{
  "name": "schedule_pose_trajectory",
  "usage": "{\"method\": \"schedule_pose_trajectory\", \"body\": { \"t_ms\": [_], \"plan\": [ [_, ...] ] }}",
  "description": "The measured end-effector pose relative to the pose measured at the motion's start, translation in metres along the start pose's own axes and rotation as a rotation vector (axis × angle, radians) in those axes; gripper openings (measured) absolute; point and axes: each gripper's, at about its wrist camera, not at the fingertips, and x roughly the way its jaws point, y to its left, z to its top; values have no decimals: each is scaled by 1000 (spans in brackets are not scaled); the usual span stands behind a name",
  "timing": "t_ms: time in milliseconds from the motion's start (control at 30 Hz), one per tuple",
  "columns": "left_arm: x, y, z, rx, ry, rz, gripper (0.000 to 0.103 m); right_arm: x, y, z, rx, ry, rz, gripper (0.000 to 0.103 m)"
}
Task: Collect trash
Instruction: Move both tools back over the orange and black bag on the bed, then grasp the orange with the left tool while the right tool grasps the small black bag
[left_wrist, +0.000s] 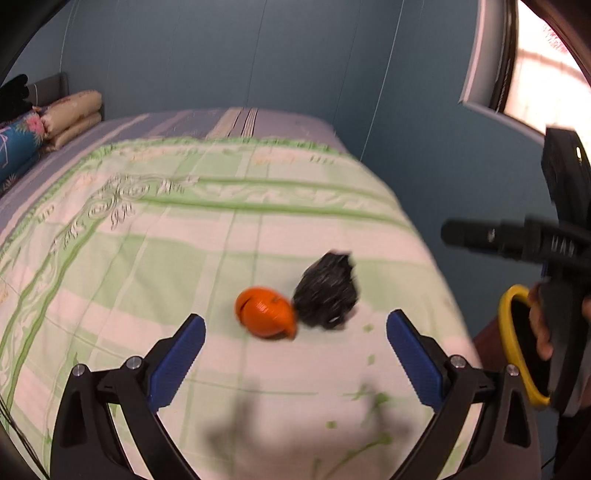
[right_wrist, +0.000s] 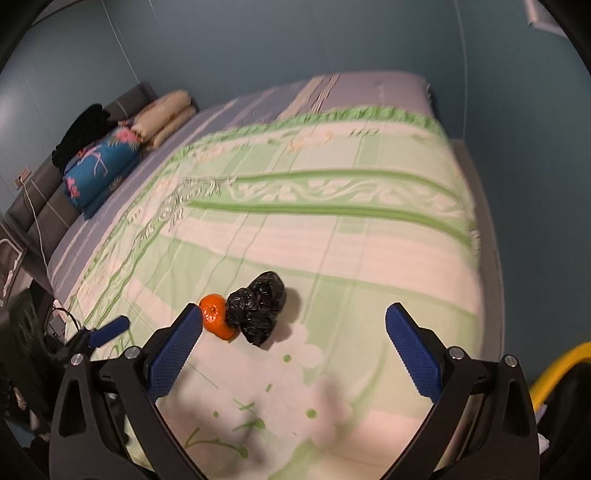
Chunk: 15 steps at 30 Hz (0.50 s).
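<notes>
On the green-and-white blanket (left_wrist: 147, 258) an orange mandarin (left_wrist: 264, 312) lies touching a crumpled black plastic bag (left_wrist: 327, 293). My left gripper (left_wrist: 295, 319) hovers open just short of both, nothing between its blue pads. The right wrist view shows the same mandarin (right_wrist: 214, 317) by my right gripper's left finger and the bag (right_wrist: 258, 306) just beyond the open right gripper (right_wrist: 294, 313), also holding nothing. A yellow-rimmed black bin (left_wrist: 513, 343) hangs off the bed's right side with a hand (left_wrist: 541, 328) on it; its rim (right_wrist: 554, 369) shows at lower right.
Cream pillows (right_wrist: 166, 114), a blue floral bolster (right_wrist: 99, 170) and a dark bundle (right_wrist: 83, 133) sit at the grey headboard (right_wrist: 40, 210). Blue walls close in behind and to the right. A window (left_wrist: 546, 85) is at upper right. Cables (right_wrist: 33, 221) hang left of the bed.
</notes>
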Motion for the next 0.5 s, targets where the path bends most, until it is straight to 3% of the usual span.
{"method": "schedule_pose_trajectory", "body": {
  "t_ms": [267, 500],
  "plan": [
    [47, 22, -8, 26, 106, -79, 95, 69, 5, 14, 63, 213, 133, 95],
    [77, 35, -5, 35, 161, -88, 95, 97, 8, 21, 93, 308, 170, 95]
  ]
}}
